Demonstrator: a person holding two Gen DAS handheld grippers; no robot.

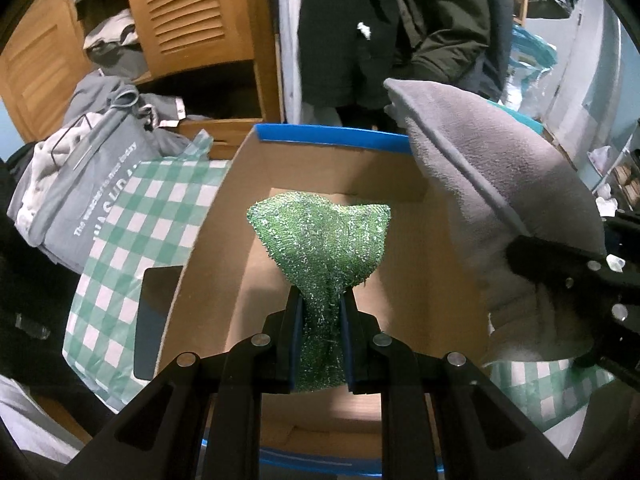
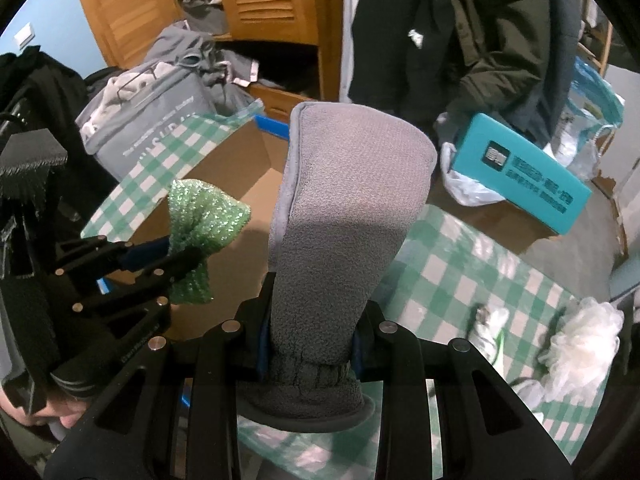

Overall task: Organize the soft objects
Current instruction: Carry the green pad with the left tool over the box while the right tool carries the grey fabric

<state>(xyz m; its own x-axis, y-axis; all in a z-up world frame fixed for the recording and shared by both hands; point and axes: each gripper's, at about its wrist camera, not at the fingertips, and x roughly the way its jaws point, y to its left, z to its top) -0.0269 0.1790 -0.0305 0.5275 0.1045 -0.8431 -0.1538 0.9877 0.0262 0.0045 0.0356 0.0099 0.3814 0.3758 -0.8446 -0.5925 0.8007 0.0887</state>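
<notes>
My left gripper (image 1: 321, 300) is shut on a glittery green scrub cloth (image 1: 324, 240) and holds it over the open cardboard box (image 1: 208, 264) with blue rim tape. My right gripper (image 2: 308, 344) is shut on a grey fleece mitt (image 2: 344, 208), which stands up above the box's right side. The mitt (image 1: 492, 184) and the right gripper show at the right of the left wrist view. The left gripper (image 2: 176, 256) with the green cloth (image 2: 200, 216) shows at the left of the right wrist view, over the box (image 2: 236, 160).
The box sits on a green-and-white checked cloth (image 2: 460, 264). A white mesh pouf (image 2: 580, 344) and a small white bundle (image 2: 488, 332) lie on it at right. A grey bag of clothes (image 1: 80, 200), a teal box (image 2: 520, 172) and a wooden wardrobe (image 1: 192, 12) stand behind.
</notes>
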